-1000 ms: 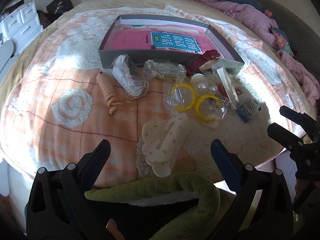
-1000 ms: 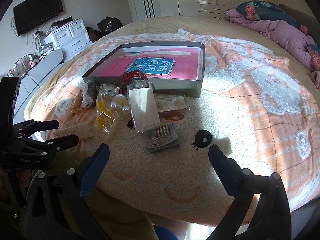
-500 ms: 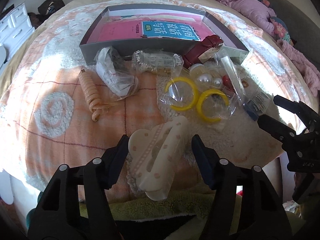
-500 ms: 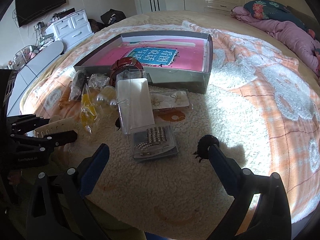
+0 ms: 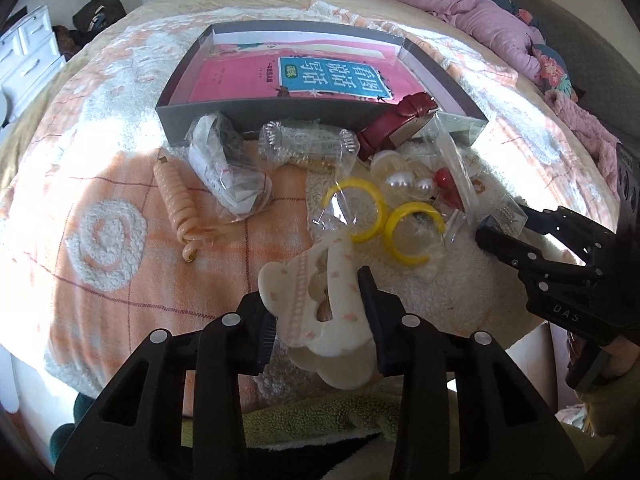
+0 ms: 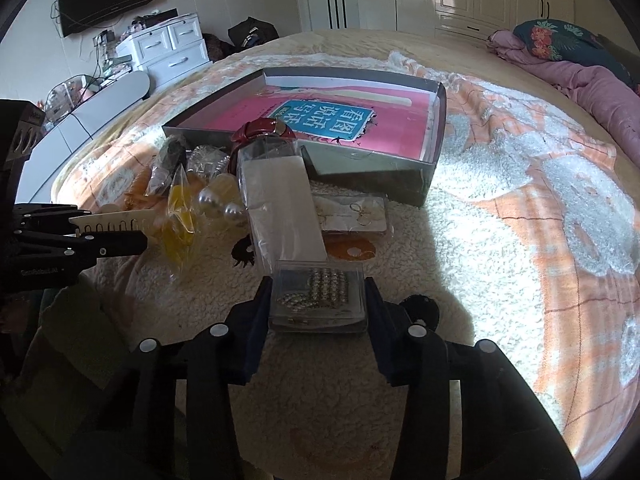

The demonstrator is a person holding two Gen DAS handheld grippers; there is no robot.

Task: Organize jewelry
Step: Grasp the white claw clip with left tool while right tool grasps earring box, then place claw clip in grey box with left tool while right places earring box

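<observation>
1. The left gripper (image 5: 320, 300) has just been closing, and its jaws now squeeze a cream hair claw clip (image 5: 320, 304) dotted with pink; the clip lies at the near edge of the bed between the two pads.
2. The right gripper (image 6: 318, 304) has just been closing too, and its blue-padded jaws now press the sides of a small clear plastic box (image 6: 318, 298) that holds a sparkly rhinestone piece.
3. That box rests on the fluffy white and orange blanket (image 6: 500, 240), at the near end of a long clear packet (image 6: 280, 208) with a white card in it.
4. Ahead of both tools sits a shallow grey box lid (image 5: 256, 110) with a pink book (image 5: 304, 76) lying flat inside it.
5. Along the lid's near wall the jewelry is scattered: a dark red watch strap (image 5: 396, 120) leaning on the wall, a crinkly clear bag (image 5: 304, 144), a wrapped bundle in plastic (image 5: 228, 172), and a peach spiral hair tie (image 5: 178, 200) off to the left.
6. Just beyond the claw clip, two yellow hoop earrings (image 5: 384, 220) lie in a clear bag, with pearl beads (image 5: 404, 182) and a red bead (image 5: 446, 184) beside them.
7. A black scrunchie (image 6: 420, 308) sits on the blanket just right of the right gripper's finger.
</observation>
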